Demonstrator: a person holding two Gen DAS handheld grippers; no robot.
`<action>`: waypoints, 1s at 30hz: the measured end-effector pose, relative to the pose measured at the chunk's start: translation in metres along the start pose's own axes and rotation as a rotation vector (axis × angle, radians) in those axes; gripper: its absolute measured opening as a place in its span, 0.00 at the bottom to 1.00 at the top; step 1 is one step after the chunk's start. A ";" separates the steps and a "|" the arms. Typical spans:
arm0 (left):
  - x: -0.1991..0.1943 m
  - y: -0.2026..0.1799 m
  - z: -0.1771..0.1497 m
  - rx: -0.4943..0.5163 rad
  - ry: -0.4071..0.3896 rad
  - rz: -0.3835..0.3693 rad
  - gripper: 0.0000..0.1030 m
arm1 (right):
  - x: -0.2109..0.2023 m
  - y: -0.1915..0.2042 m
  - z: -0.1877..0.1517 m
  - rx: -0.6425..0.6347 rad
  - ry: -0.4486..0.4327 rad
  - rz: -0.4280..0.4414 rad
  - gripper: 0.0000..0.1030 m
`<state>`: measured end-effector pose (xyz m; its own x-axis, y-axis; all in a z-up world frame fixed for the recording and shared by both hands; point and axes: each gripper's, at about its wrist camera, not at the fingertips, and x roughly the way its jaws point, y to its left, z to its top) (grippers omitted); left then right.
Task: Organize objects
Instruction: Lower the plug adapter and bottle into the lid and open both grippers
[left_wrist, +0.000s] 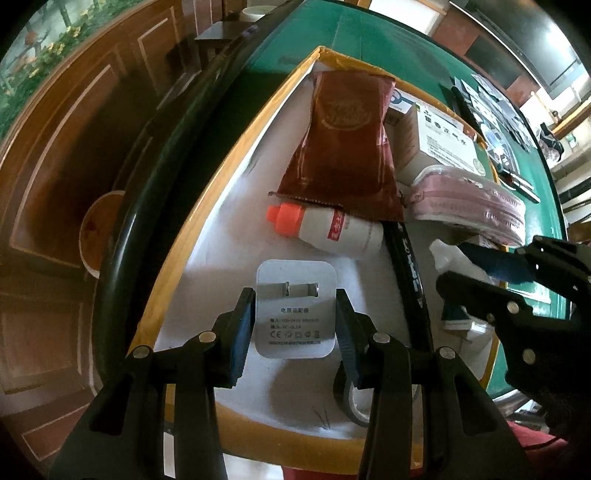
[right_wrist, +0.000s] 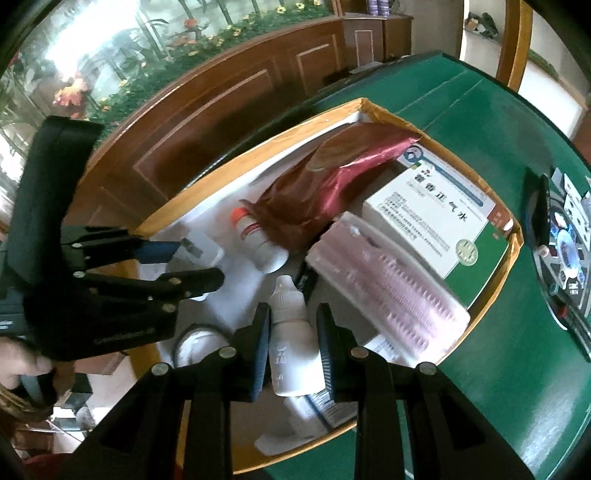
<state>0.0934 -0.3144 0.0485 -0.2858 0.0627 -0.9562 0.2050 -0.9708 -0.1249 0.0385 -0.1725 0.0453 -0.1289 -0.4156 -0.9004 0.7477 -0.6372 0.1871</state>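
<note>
My left gripper (left_wrist: 294, 306) is shut on a white power adapter (left_wrist: 295, 314) and holds it over the white floor of a yellow-rimmed box (left_wrist: 177, 258). My right gripper (right_wrist: 293, 332) is shut on a small white dropper bottle (right_wrist: 293, 343) above the same box (right_wrist: 495, 295). The box holds a dark red snack bag (left_wrist: 343, 147), a white bottle with an orange cap (left_wrist: 325, 229), a pink plastic case (right_wrist: 388, 284) and a white and green medicine box (right_wrist: 443, 221). The right gripper shows in the left wrist view (left_wrist: 480, 273), and the left gripper in the right wrist view (right_wrist: 192, 262).
The box sits on a green table (right_wrist: 517, 387) near its dark rounded edge (left_wrist: 122, 240). A roll of tape (left_wrist: 354, 402) lies in the box's near corner. A black tray of small items (right_wrist: 565, 258) lies on the table to the right. Wooden panelling stands beyond the table.
</note>
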 end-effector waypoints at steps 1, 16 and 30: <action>0.000 0.000 0.000 0.002 0.000 0.000 0.40 | 0.001 -0.001 0.001 -0.001 0.000 -0.013 0.23; 0.007 -0.003 0.011 0.039 0.007 -0.021 0.40 | 0.005 0.002 0.012 -0.046 -0.013 -0.115 0.23; 0.012 -0.012 0.022 0.125 -0.013 -0.018 0.40 | 0.022 0.008 0.005 -0.144 -0.038 -0.264 0.21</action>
<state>0.0669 -0.3071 0.0448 -0.3005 0.0777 -0.9506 0.0815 -0.9909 -0.1068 0.0385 -0.1897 0.0293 -0.3533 -0.2741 -0.8945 0.7697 -0.6286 -0.1114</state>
